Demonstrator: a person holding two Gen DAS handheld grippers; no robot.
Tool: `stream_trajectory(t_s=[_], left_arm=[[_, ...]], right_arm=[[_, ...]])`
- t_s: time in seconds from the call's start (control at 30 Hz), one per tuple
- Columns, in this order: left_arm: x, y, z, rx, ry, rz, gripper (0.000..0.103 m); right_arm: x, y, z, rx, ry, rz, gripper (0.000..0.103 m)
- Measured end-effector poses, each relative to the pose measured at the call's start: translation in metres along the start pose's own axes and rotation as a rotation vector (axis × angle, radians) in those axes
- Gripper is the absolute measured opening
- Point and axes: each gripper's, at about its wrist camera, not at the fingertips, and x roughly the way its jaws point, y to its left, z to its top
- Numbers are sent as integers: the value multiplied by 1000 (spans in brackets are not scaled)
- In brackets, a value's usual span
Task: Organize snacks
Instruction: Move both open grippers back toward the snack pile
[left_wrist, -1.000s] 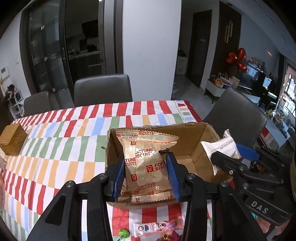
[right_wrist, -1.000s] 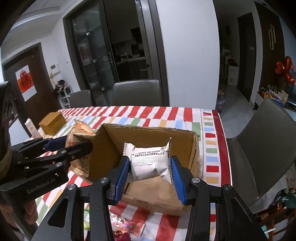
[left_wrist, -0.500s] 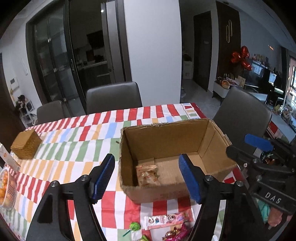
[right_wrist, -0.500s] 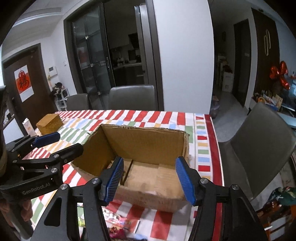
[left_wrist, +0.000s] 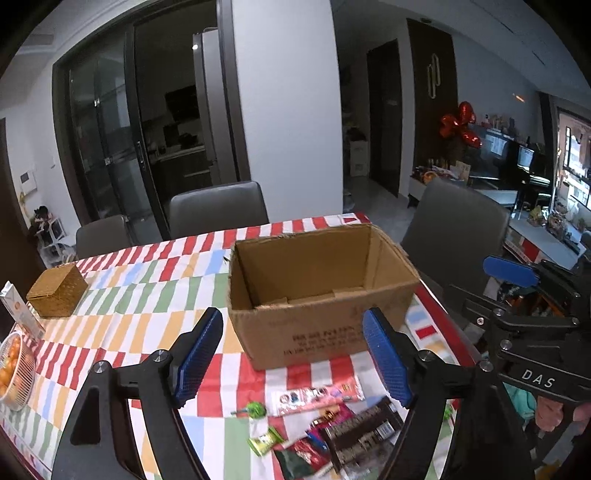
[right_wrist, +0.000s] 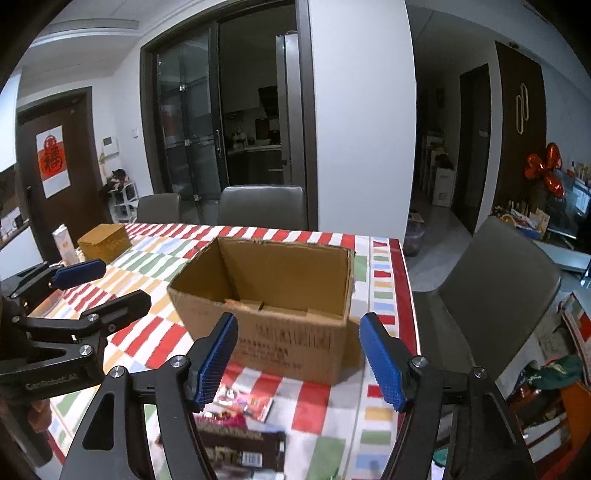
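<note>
**Inspector:** Cardboard box (left_wrist: 317, 295) taken as reference. It stands upright and open-topped on the striped tablecloth (left_wrist: 147, 295), near the table's right-hand edge as seen from the left wrist. What of the grippers?

**Assistant:** Left gripper (left_wrist: 291, 354) sits on the near side of the box, raised above the cloth, blue pads spread and still parting. Nothing lies between them; the box front merely shows through the gap. Right gripper (right_wrist: 299, 354) is likewise on the near side, its jaws opening, pads released and bare. No contact with the box from either.

**Inspector:** Location of the snacks?

**Assistant:** Loose snacks (left_wrist: 332, 432) lie on the cloth in front of the box, under the left gripper: a pink packet (left_wrist: 317, 395) closest to the box wall, a green-wrapped sweet (left_wrist: 266, 439) and a dark wrapped bar (left_wrist: 362, 432) nearer the camera. The right wrist view shows the same dark bar (right_wrist: 240, 454), blurred. Box contents cannot be told from this angle; only the inner walls and floor flaps show.

**Inspector:** Other items?

**Assistant:** Wicker box (left_wrist: 57, 293) well left of the cardboard box, a carton (left_wrist: 18, 310) beside it, and a basket of oranges (left_wrist: 14, 369) at the left margin. Grey chairs (left_wrist: 218, 208) stand beyond the box.
</note>
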Motion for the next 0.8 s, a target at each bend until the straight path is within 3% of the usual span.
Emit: stream_trajectory(t_s=[0.33,0.5,0.8], left_arm=[[-27,-28,-38,46,-4,-73,78],[-32,-40,-55,66,4,-125,78],[-31,-55,-99,113,18,-153,78]], right_arm=[[-37,-3,-47,-6,13,-1,69],[-47,-6,-69,15,46,-4,69],[-49,-8,-113,48,128,-12,69]])
